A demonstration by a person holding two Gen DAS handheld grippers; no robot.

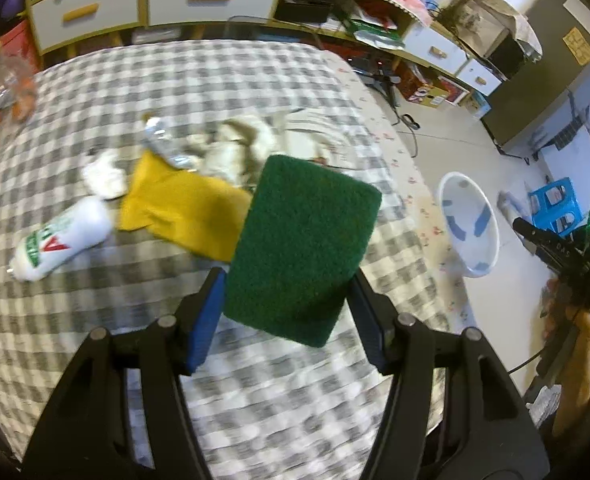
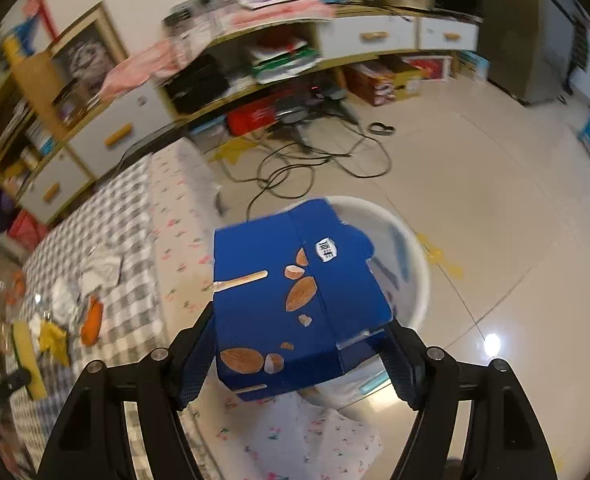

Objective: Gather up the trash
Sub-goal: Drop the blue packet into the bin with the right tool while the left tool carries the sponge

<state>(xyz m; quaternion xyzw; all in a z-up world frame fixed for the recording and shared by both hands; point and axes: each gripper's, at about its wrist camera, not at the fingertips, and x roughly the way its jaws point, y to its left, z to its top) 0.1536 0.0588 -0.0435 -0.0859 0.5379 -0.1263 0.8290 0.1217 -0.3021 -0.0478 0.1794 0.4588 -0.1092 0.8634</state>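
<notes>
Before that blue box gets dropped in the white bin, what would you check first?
1. Right gripper shut on the blue box: ok.
2. Box over the white bin: ok, the bin's rim shows behind and beside it.
3. Bin upright on the floor: ok in the left view.
4. Room inside the bin: cannot tell, the box hides most of it.
5. Left gripper shut on the green sponge: ok.
6. Trash left on the checked table: not ok, a white bottle and yellow cloth remain.
</notes>
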